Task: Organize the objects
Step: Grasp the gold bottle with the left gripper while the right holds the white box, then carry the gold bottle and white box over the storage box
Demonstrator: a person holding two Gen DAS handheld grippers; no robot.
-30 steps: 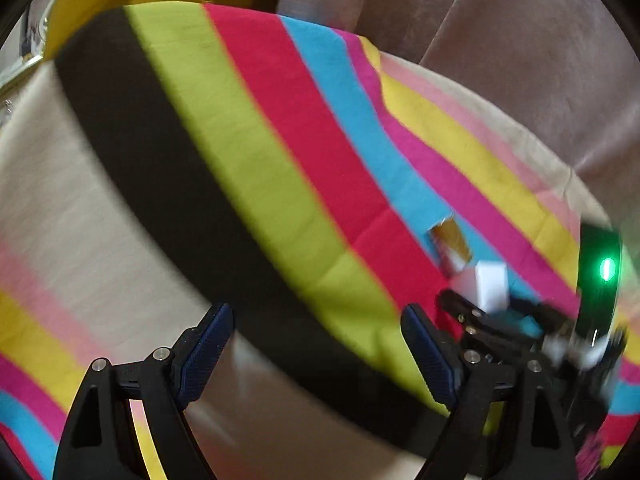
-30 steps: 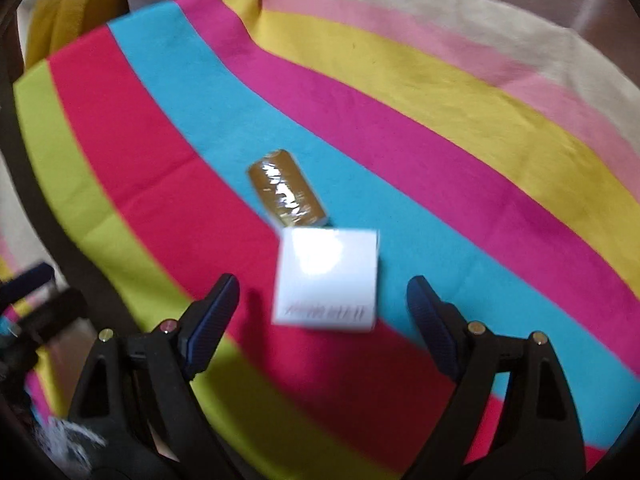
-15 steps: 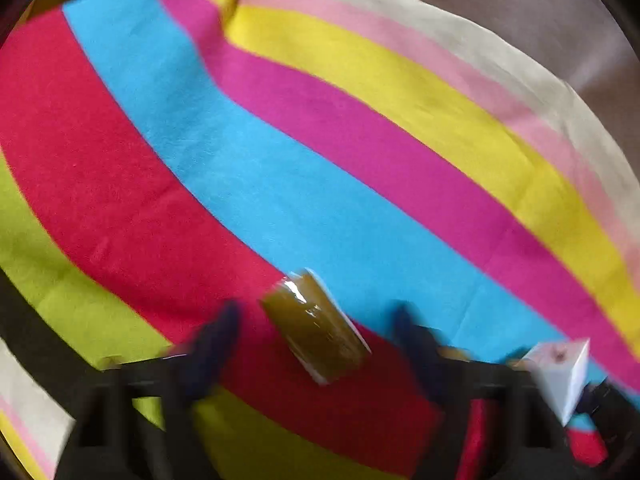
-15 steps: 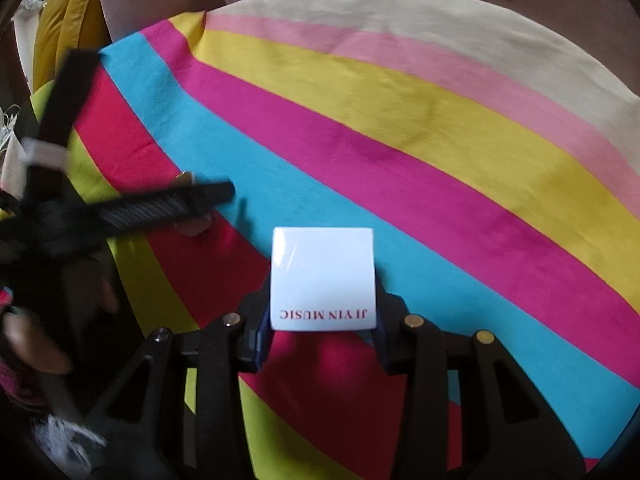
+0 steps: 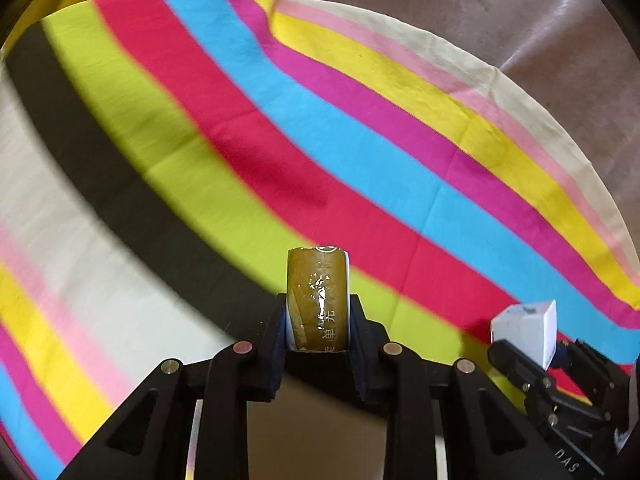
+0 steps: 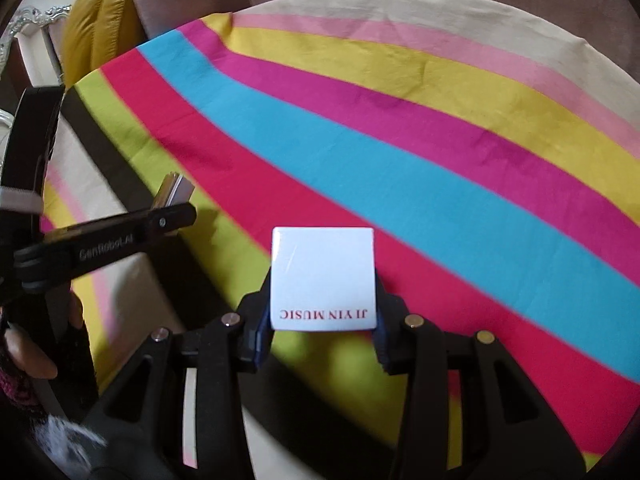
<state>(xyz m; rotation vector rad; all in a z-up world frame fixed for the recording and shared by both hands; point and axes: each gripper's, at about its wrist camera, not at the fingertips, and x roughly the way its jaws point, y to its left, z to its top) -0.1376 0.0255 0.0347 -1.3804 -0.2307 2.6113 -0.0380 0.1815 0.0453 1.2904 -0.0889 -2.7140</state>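
Left gripper (image 5: 318, 316): clamping an olive-brown glossy packet (image 5: 317, 300) by its narrow sides, holding it upright, clear of the cloth.
Right gripper (image 6: 322, 312): clamping the white "JI YIN MUSIC" box (image 6: 322, 278) across its lower edge, lifted.
Surface: striped cloth (image 5: 360, 148) lying beneath both.
Packet handling: probably light; film wrap looking slippery, so gripping mid-body seems safest.
Box handling: likely light, stiff card; crushing possible under a hard squeeze.
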